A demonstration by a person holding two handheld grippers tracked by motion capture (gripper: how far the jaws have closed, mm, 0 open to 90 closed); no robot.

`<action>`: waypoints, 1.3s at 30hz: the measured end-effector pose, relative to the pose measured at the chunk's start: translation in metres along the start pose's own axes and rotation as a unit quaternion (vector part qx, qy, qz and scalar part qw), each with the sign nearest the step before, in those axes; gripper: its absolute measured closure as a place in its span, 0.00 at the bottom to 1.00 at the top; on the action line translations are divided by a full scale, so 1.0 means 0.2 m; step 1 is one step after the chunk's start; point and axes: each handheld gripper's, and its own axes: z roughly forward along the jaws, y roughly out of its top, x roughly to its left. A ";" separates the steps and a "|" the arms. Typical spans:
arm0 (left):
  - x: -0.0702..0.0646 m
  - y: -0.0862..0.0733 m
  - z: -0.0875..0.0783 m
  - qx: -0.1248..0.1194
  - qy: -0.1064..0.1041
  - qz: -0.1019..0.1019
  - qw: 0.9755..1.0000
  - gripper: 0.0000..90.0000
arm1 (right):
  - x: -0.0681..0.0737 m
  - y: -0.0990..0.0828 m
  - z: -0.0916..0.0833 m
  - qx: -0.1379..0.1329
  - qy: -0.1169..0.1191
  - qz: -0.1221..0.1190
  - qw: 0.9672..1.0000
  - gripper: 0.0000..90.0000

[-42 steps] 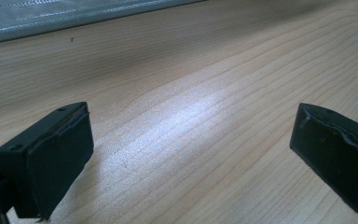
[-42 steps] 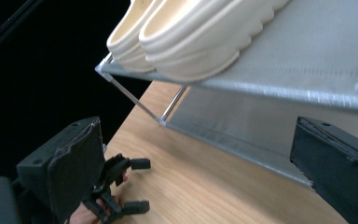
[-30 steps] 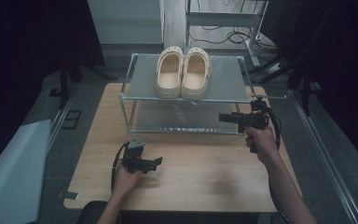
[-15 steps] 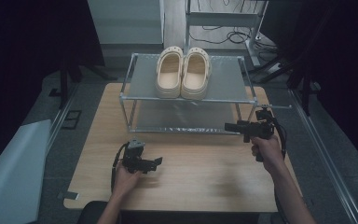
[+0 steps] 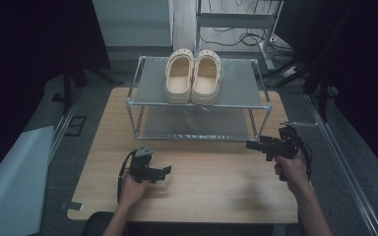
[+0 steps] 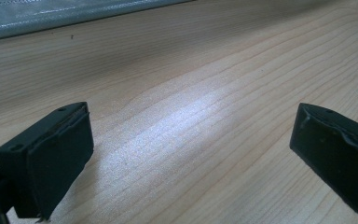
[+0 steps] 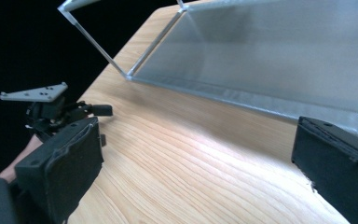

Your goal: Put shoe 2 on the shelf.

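Observation:
A pair of beige clogs (image 5: 193, 76) stands side by side on the top shelf of a metal shoe rack (image 5: 150, 103). My left gripper (image 5: 166, 170) rests low over the wooden table in front of the rack's left half, open, with bare wood between its pads (image 6: 58, 158). My right gripper (image 5: 250, 144) hovers near the rack's front right leg, pointing left, open and holding nothing. In the right gripper view its open jaws frame the tabletop (image 7: 196, 172), with the rack's lower shelf (image 7: 284, 56) beyond and the left gripper (image 7: 60, 112) farther off.
The wooden table (image 5: 211, 187) extends in front of the rack. The rack's lower shelf (image 5: 192, 123) holds nothing. The lower shelf's edge (image 6: 51, 16) runs along the top of the left gripper view. Cables and dark stands lie on the floor behind.
My right gripper has drawn back from the rack's right front toward the person and a little lower. The left gripper has stayed put.

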 end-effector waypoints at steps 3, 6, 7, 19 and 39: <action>0.00 0.00 0.00 0.000 0.000 0.001 1.000 0.00 | -0.02 -0.04 -0.01 -0.002 -0.008 -0.001 1.000 0.00; 0.00 0.00 0.00 0.000 -0.001 0.001 1.000 0.00 | -0.03 -0.08 -0.01 0.000 -0.018 -0.008 1.000 0.00; 0.00 0.00 0.00 0.001 -0.001 0.001 1.000 0.00 | -0.03 -0.09 -0.01 0.001 -0.022 -0.010 1.000 0.00; 0.00 0.00 -0.01 0.000 0.001 0.003 1.000 0.00 | -0.04 -0.27 0.06 0.014 -0.056 -0.044 0.997 0.00; -0.02 -0.01 0.00 0.006 0.003 0.014 1.000 0.00 | -0.06 -0.50 0.29 0.101 -0.127 -0.137 0.977 0.00</action>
